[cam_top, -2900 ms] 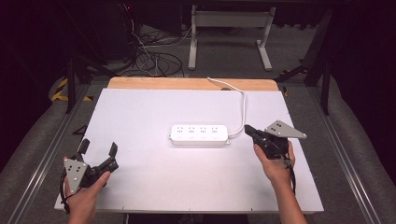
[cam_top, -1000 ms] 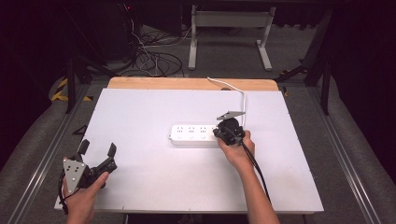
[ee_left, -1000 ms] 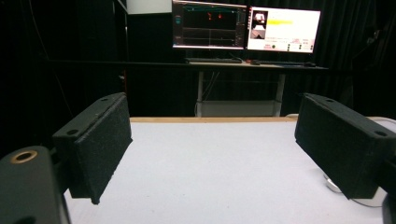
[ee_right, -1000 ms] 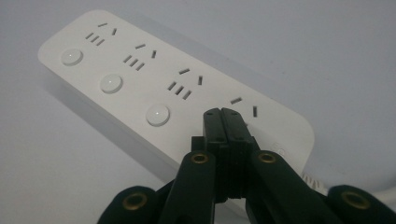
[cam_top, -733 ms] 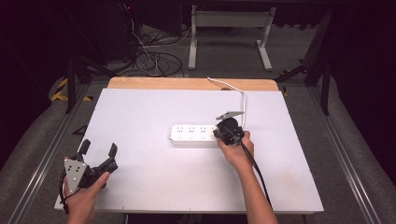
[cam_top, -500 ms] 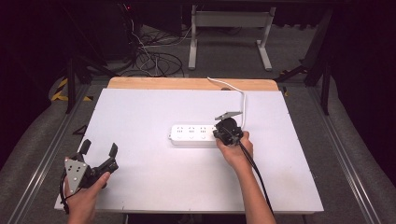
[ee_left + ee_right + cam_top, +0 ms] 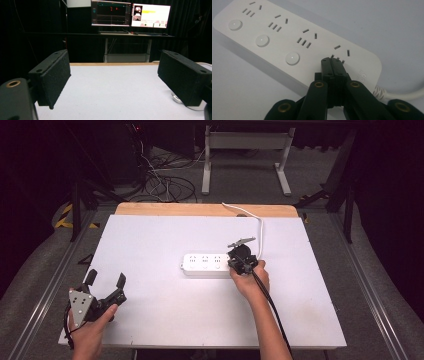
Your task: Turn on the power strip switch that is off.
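At the near left corner of the white table (image 7: 165,310), the left gripper (image 7: 104,281) is held with its jaws set wide apart and nothing between them. Farther in, near the table's middle, the right gripper (image 7: 332,62) is seen with its jaws pressed together, the tips set down on the right end of the white power strip (image 7: 206,264), by the socket nearest the cord. From that end the white cord (image 7: 259,227) is run toward the far edge.
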Demonstrator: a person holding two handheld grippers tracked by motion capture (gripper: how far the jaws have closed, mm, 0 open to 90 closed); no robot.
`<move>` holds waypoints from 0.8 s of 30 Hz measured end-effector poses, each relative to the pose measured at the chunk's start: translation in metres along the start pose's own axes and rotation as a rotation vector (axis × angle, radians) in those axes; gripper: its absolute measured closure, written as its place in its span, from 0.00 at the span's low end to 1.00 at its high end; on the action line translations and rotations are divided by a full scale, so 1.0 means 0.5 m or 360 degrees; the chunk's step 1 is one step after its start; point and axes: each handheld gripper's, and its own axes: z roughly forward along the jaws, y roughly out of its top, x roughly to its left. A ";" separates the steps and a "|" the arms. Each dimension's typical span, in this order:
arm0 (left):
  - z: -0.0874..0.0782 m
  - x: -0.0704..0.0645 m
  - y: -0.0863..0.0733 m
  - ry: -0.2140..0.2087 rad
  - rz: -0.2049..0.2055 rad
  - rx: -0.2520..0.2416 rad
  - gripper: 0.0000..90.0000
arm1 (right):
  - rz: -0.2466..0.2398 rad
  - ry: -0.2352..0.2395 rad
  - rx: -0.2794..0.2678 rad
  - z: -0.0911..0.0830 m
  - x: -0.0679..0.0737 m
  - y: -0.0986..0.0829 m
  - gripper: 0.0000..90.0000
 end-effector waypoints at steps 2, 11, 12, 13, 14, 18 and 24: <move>0.000 0.001 0.000 0.0003 -0.0004 -0.0001 0.13 | -0.0009 -0.0018 0.0010 0.000 0.003 0.002 1.00; 0.001 -0.001 0.000 -0.0001 -0.0003 0.0002 0.13 | 0.0031 -0.0013 0.0003 0.003 0.002 0.001 1.00; 0.001 -0.001 0.000 -0.0001 0.0001 0.0004 0.13 | 0.0036 -0.0012 0.0007 0.003 0.002 0.001 1.00; 0.001 -0.001 0.000 -0.0004 0.0001 0.0004 0.13 | 0.0044 -0.0009 0.0011 0.003 0.001 0.002 1.00; 0.000 -0.002 0.000 -0.0003 0.0002 0.0004 0.13 | 0.0054 -0.0015 0.0013 0.004 0.002 0.002 1.00; 0.000 -0.001 0.000 0.0000 0.0001 0.0003 0.13 | 0.0035 -0.0037 0.0028 0.004 0.005 0.004 1.00; -0.002 0.001 0.001 0.0004 -0.0006 -0.0001 0.13 | 0.0032 -0.0058 0.0025 0.004 0.009 0.003 1.00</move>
